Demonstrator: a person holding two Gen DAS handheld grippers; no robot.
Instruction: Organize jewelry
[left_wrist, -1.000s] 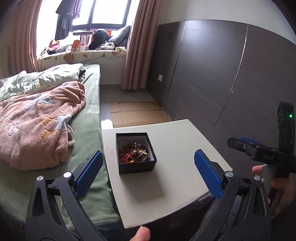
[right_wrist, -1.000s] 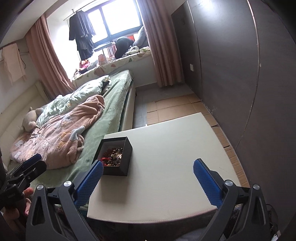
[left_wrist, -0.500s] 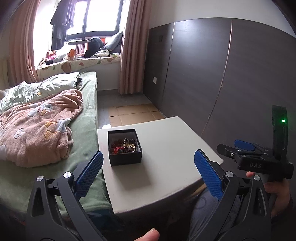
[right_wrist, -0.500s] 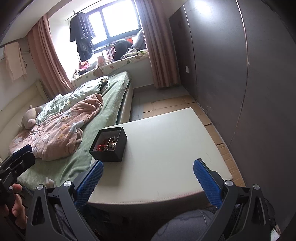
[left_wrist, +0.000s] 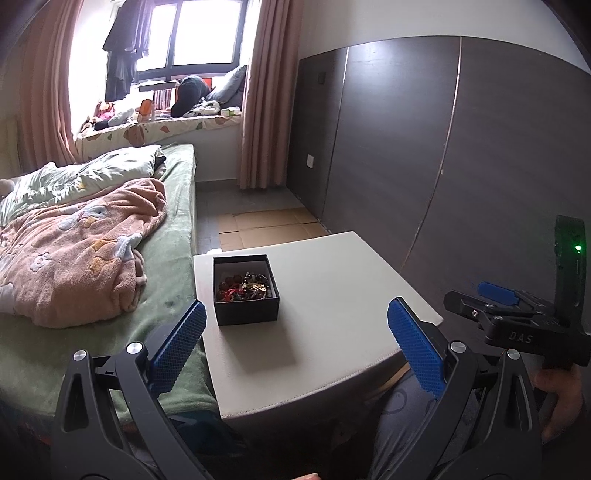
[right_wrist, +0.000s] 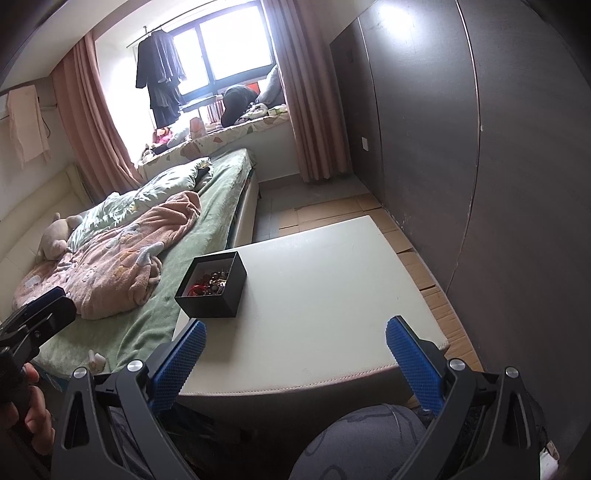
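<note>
A small open black box (left_wrist: 245, 291) full of mixed jewelry (left_wrist: 245, 286) stands near the left edge of a low white table (left_wrist: 332, 314). It also shows in the right wrist view (right_wrist: 212, 286), on the table (right_wrist: 314, 295). My left gripper (left_wrist: 295, 343) is open and empty, held back from the table's near edge, above my lap. My right gripper (right_wrist: 293, 360) is open and empty, also behind the near edge. Neither touches the box.
A bed with a green sheet and a pink blanket (left_wrist: 74, 251) runs along the table's left side. A dark panelled wall (left_wrist: 461, 166) stands on the right. Flattened cardboard (left_wrist: 266, 225) lies on the floor beyond the table. My knee (right_wrist: 369, 435) is below the right gripper.
Both grippers have pulled back and up from the table, so the box and table look smaller and farther away. Both stay open.
</note>
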